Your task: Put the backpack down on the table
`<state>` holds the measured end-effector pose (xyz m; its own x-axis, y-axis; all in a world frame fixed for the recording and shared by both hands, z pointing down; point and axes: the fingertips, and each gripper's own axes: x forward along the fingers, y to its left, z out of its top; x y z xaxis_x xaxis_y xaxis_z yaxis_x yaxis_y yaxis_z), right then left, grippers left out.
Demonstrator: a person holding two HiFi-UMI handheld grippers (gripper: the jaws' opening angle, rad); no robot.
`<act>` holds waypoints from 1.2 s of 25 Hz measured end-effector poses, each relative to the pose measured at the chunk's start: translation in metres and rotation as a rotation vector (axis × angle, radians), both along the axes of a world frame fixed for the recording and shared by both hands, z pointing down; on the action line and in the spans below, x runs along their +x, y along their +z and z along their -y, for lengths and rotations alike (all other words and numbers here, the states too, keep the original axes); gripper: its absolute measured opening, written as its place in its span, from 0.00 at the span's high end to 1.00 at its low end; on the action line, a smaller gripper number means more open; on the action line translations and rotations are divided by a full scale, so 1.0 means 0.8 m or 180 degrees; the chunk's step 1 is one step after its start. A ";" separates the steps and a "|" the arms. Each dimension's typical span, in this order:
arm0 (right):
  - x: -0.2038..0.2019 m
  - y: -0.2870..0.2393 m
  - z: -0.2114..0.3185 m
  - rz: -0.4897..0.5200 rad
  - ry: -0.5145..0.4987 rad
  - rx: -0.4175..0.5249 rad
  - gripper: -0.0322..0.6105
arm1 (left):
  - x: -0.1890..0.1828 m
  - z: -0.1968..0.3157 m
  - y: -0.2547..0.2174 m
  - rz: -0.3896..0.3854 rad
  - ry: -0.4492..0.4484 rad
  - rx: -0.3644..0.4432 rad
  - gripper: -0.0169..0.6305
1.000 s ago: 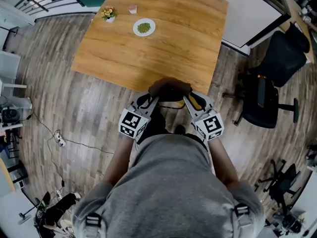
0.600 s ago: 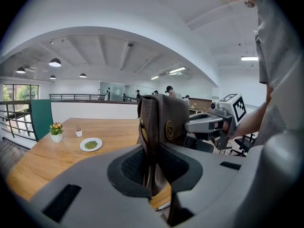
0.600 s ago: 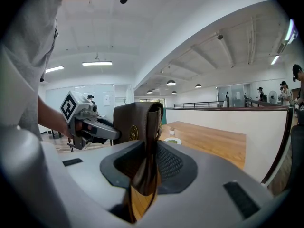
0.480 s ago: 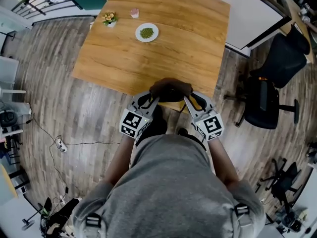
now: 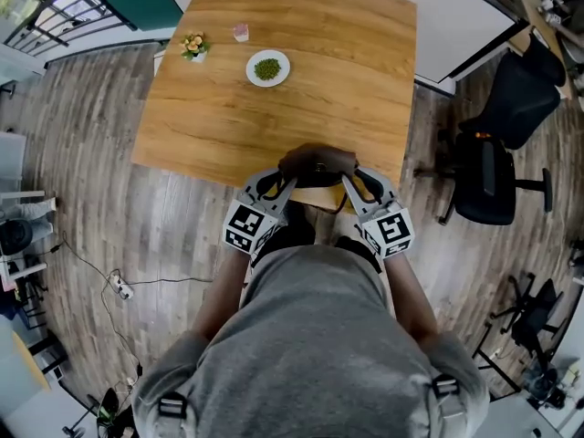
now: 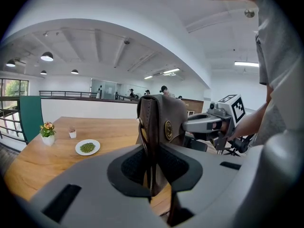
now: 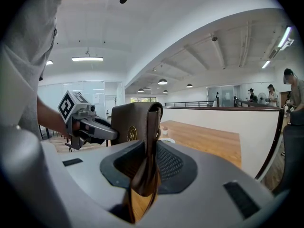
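Note:
A brown leather backpack (image 5: pixel 316 163) hangs upright between my two grippers, over the near edge of the wooden table (image 5: pixel 274 108). My left gripper (image 5: pixel 288 179) is shut on a strap on the bag's left side, and my right gripper (image 5: pixel 347 179) is shut on a strap on its right side. In the left gripper view the backpack (image 6: pixel 166 120) shows a round brass badge, and its strap runs down through the left gripper (image 6: pixel 152 172). In the right gripper view the strap passes through the right gripper (image 7: pixel 146 167) below the backpack (image 7: pixel 133 122). The bag's underside is hidden.
A white plate of green food (image 5: pixel 267 67), a small flower pot (image 5: pixel 192 45) and a small pink cup (image 5: pixel 241 32) stand at the table's far left. A black office chair (image 5: pixel 497 167) stands to the right. Cables lie on the floor at left (image 5: pixel 119 286).
Both grippers and the backpack have moved forward together. The bag now hangs over the table's near edge instead of just in front of it. The grips are unchanged.

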<state>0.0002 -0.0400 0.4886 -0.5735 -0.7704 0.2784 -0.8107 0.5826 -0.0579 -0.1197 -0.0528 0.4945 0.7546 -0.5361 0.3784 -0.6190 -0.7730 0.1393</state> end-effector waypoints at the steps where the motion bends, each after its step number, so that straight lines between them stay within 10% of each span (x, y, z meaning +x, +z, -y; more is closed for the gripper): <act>1: -0.003 0.000 0.003 -0.0006 0.0027 -0.0004 0.81 | -0.003 0.004 0.001 0.0001 0.0021 0.0001 0.86; 30: -0.009 0.030 0.094 -0.0039 0.0041 -0.0213 0.82 | -0.008 0.098 0.031 0.0195 0.0103 -0.0082 0.86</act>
